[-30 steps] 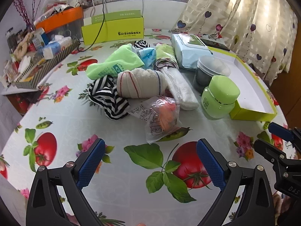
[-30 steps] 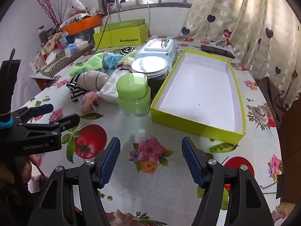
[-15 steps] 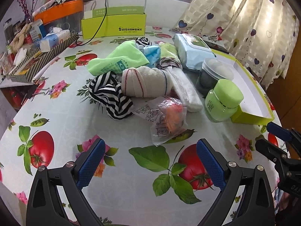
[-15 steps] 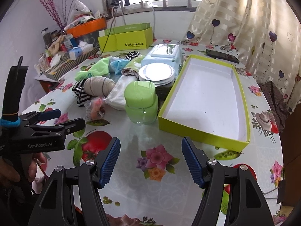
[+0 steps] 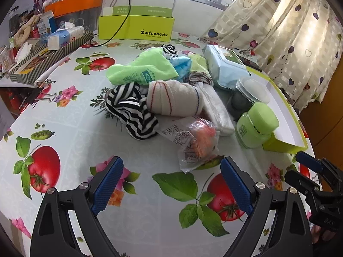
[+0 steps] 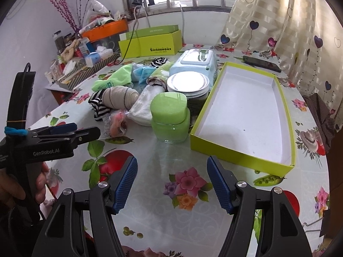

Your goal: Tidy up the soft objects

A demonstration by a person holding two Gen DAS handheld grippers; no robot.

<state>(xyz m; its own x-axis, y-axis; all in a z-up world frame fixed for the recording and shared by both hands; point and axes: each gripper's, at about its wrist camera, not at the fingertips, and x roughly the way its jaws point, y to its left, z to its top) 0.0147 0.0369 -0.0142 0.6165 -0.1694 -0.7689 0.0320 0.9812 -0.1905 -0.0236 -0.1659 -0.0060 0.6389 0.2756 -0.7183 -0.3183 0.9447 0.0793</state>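
Note:
A heap of soft things lies mid-table: a black-and-white striped cloth [image 5: 130, 111], a cream roll with red stripes [image 5: 175, 100], a green cloth [image 5: 141, 70], a blue cloth [image 5: 182, 64] and a clear bag holding something orange [image 5: 197, 141]. My left gripper [image 5: 171, 162] hovers just short of the bag. Its jaws are closing from wide, with nothing between them. My right gripper [image 6: 171, 160] is open and empty over the tablecloth, in front of the green jar [image 6: 170, 117] and the shallow yellow-green box [image 6: 235, 158].
A lidded clear jar [image 6: 187, 83] and a wipes pack [image 6: 196, 62] stand behind the green jar. A second yellow-green box [image 5: 135, 29], a striped tray of clutter [image 5: 49, 62] and an orange tub line the far side. A phone [image 6: 261, 63] lies by the curtain.
The left gripper has edged toward the heap, which now looks larger and nearer in its view. The right gripper has barely shifted.

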